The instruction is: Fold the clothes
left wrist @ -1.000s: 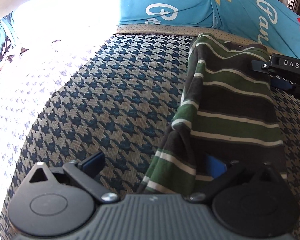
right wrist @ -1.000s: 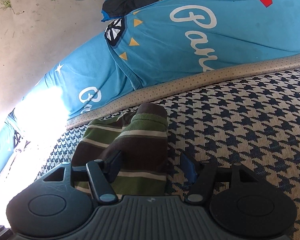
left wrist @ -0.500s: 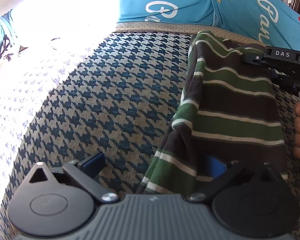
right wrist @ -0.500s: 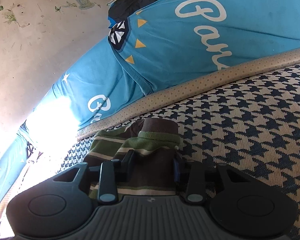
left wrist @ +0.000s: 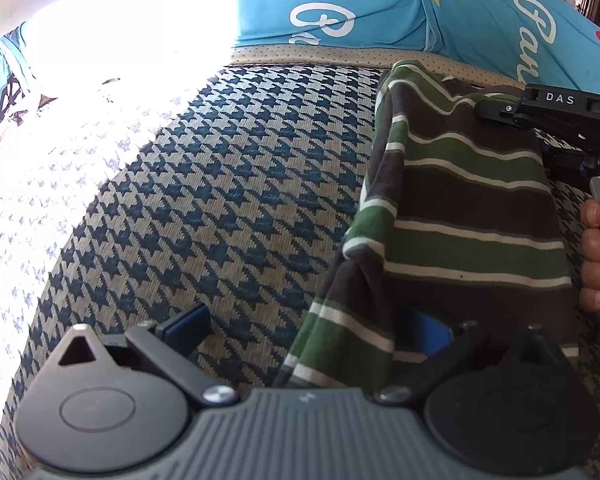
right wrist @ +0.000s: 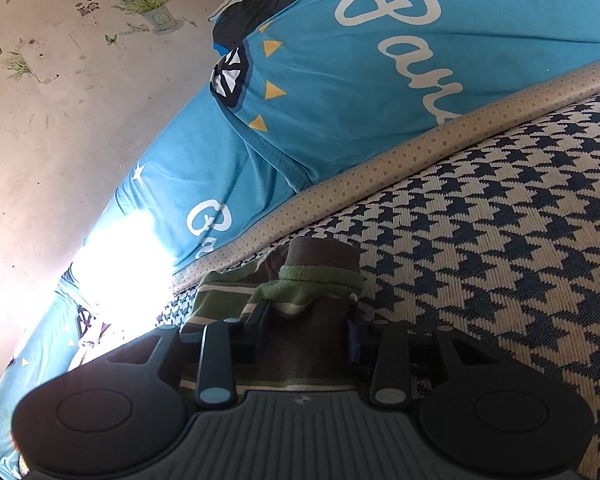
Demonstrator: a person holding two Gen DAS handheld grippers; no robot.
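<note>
Here, right tongs (right wrist: 306, 330) clamped on striped garment (right wrist: 300, 284).

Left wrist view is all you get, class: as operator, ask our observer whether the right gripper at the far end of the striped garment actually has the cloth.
Observer: Yes. In the right wrist view the right gripper is shut on the striped garment, pads pressing its bunched end.
Operator: Which part sticks out?
Observer: A rolled green edge, with a brown band beyond it.
Operator: Anything behind the blue cushion?
Observer: A dark cloth is heaped there.
</note>
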